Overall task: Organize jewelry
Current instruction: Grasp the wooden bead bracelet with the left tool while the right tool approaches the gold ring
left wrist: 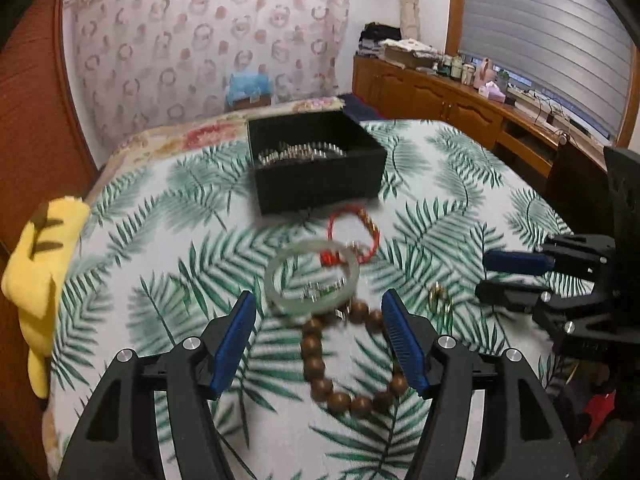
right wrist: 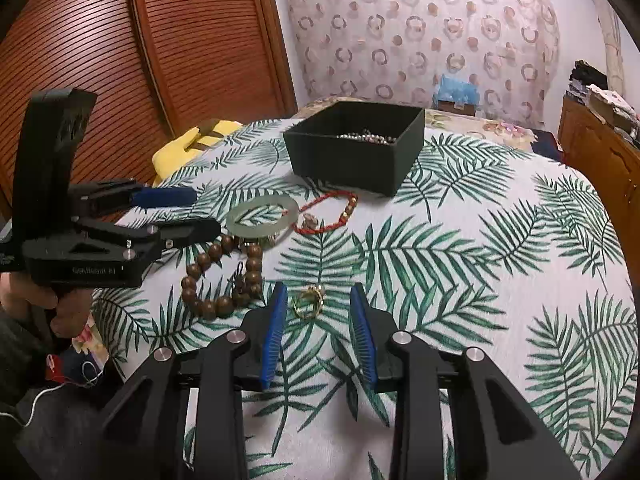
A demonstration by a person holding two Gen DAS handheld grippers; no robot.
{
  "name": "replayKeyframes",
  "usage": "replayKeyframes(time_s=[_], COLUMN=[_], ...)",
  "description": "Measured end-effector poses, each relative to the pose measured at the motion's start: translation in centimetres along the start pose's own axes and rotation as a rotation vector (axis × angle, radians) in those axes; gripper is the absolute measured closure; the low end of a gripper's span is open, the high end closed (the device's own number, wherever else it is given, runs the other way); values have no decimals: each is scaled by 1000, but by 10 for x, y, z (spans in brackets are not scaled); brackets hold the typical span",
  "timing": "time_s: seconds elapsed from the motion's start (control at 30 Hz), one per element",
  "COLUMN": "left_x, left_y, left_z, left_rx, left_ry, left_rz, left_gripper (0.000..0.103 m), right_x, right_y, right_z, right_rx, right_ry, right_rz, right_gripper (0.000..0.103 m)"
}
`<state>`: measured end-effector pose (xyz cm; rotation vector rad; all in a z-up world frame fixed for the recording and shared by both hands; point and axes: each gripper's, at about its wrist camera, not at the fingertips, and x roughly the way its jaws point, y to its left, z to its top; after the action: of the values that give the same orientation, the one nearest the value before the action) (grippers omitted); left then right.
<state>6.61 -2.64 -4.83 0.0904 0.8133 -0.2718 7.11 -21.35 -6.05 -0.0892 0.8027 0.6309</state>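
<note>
Left gripper (left wrist: 319, 302) spread above wooden bead bracelet (left wrist: 344, 360). Right gripper (right wrist: 319, 295) spread around gold ring (right wrist: 308, 302), not pinching. Jade bangle (right wrist: 262, 216) and red cord bracelet (right wrist: 328, 212) lie before black box (right wrist: 352, 168) on leaf-print cover (right wrist: 480, 260). Left gripper body lettering blurred, unreadable.

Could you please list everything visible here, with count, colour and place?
box: one, black, far middle of the bed, open, beaded jewelry inside
bangle: one, pale green, in front of the box
cord bracelet: one, red, right of the bangle
bead bracelet: one, brown, nearest the left gripper
rings: gold, count unclear, between the right gripper's fingers
bedspread: one, white with green leaves
plush toy: one, yellow, bed's left edge
left gripper: open
right gripper: open
</note>
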Motion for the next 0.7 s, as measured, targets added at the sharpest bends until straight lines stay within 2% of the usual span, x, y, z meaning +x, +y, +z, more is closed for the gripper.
replayKeyframes(time_s=[0.1, 0.4, 0.43, 0.47, 0.5, 0.57, 0.63, 0.7], left_x=[7, 17, 17, 17, 18, 20, 22, 22], left_y=[-1, -2, -1, -1, 0, 3, 5, 5], left_z=[-9, -21, -22, -22, -23, -25, -26, -27], left_rx=[-11, -15, -15, -14, -15, -21, -24, -21], left_ry=[28, 63, 68, 75, 83, 97, 105, 101], left_rz=[-6, -11, -9, -9, -8, 0, 7, 16], left_gripper=[33, 33, 40, 52, 56, 72, 78, 81], right_x=[1, 7, 9, 10, 10, 10, 8, 7], right_y=[0, 4, 4, 5, 5, 7, 7, 6], right_z=[-6, -17, -18, -18, -19, -18, -17, -15], right_rx=[0, -10, -12, -14, -16, -21, -25, -25], right_ry=[11, 35, 39, 42, 43, 41, 36, 32], right_rz=[3, -5, -6, -6, -6, -7, -7, -7], right_gripper=[68, 68, 68, 68, 68, 68, 68, 68])
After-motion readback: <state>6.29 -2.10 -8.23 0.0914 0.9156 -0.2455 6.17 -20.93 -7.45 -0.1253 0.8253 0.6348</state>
